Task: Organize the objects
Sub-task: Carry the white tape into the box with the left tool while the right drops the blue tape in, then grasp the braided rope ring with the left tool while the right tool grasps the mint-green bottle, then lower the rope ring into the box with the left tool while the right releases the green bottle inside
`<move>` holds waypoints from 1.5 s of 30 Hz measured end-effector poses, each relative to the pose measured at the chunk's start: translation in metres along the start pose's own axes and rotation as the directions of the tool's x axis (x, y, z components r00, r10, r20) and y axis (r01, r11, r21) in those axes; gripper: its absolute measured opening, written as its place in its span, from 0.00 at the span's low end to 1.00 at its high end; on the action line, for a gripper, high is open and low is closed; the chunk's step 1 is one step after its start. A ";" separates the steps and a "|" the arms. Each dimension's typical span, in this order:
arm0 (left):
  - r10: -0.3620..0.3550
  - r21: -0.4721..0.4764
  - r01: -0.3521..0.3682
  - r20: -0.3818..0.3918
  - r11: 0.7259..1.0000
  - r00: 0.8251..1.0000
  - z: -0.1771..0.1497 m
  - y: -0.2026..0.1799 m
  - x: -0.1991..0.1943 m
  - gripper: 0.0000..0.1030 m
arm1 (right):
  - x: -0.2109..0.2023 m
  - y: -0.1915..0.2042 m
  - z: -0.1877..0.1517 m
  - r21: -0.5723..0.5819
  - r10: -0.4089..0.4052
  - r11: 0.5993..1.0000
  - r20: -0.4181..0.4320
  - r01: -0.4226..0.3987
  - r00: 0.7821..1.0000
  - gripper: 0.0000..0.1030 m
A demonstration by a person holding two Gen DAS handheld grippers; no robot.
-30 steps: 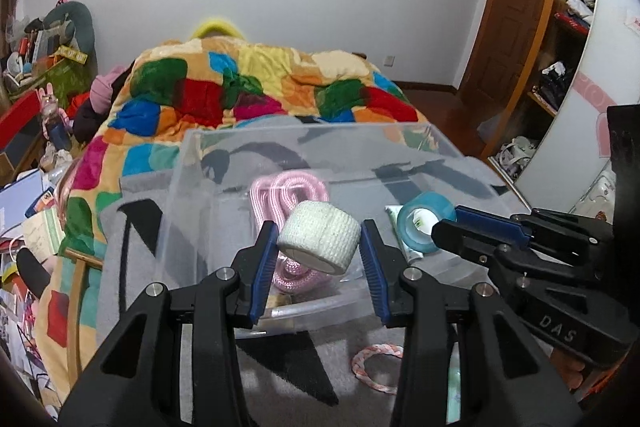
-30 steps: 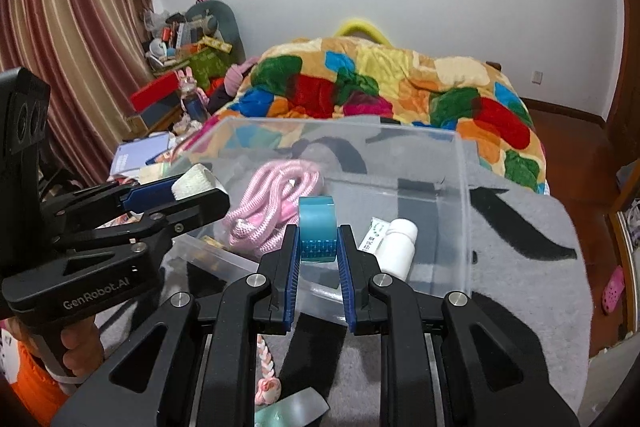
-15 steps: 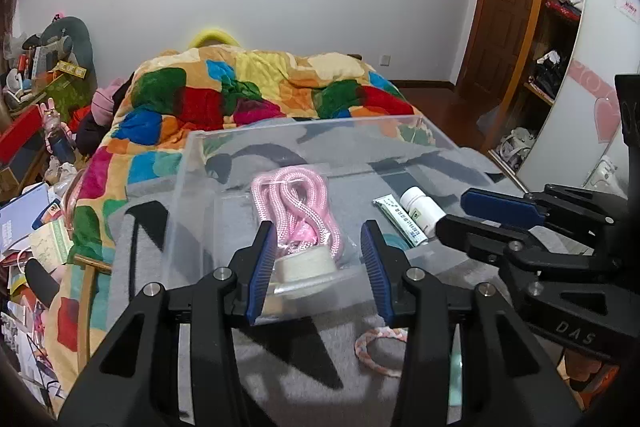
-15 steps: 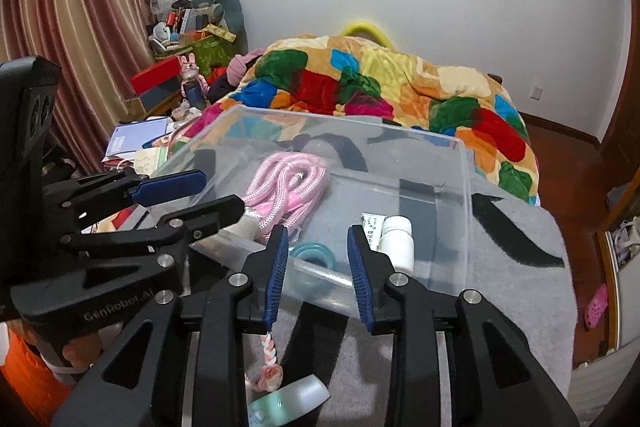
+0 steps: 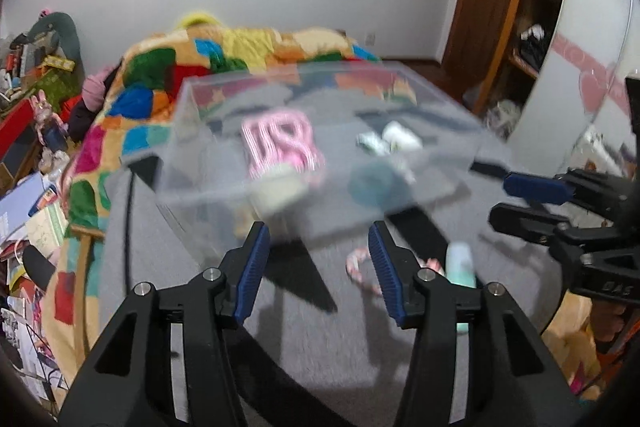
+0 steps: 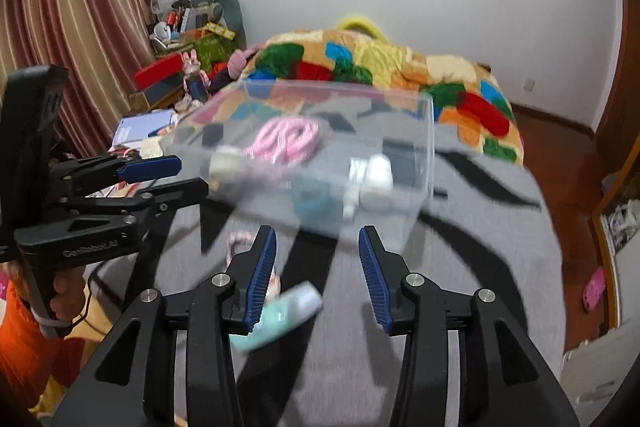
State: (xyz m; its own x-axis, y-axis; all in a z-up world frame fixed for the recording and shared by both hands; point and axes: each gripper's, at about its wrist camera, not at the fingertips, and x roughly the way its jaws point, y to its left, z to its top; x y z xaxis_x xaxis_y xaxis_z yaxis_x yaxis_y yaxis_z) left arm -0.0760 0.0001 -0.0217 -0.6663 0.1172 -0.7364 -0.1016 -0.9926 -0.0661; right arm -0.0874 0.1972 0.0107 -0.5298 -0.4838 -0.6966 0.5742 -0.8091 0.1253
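A clear plastic bin (image 5: 188, 131) (image 6: 424, 147) stands on the grey blanket. Inside lie a pink rope bundle (image 5: 280, 143) (image 6: 288, 139), a white bandage roll (image 5: 280, 191) (image 6: 226, 165), a teal tape roll (image 5: 376, 183) (image 6: 316, 203) and a white bottle (image 5: 400, 139) (image 6: 378, 175). My left gripper (image 5: 318, 267) is open and empty, short of the bin's near wall. My right gripper (image 6: 316, 271) is open and empty too. On the blanket in front of the bin lie a mint tube (image 5: 460, 263) (image 6: 280, 315) and a pink-white cord (image 5: 360, 265) (image 6: 238, 241). Both views are blurred.
A patchwork quilt (image 5: 192, 67) (image 6: 360, 63) covers the bed behind the bin. Cluttered shelves and books (image 5: 24, 163) stand to the left, a wooden door and shelving (image 5: 520, 7) to the right. The blanket's edge drops to a wooden floor (image 6: 580, 163).
Both grippers opened and dropped their loads into the bin: the left let go of the bandage roll, the right of the teal tape. Both then pulled back towards me.
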 end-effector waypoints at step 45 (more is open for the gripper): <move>-0.017 -0.127 0.046 0.220 0.991 0.975 0.030 0.025 -0.069 0.05 | -0.008 0.039 0.013 -0.066 0.021 0.998 0.103 -0.014 0.994 0.20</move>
State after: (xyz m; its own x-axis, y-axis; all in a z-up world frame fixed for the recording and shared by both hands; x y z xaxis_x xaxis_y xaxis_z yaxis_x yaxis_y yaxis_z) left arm -0.0542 -0.0324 0.0475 -0.8105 0.1377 -0.5693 -0.0370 -0.9821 -0.1848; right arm -0.0685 0.1649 0.0301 -0.5792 -0.5325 -0.6172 0.6217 -0.7783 0.0880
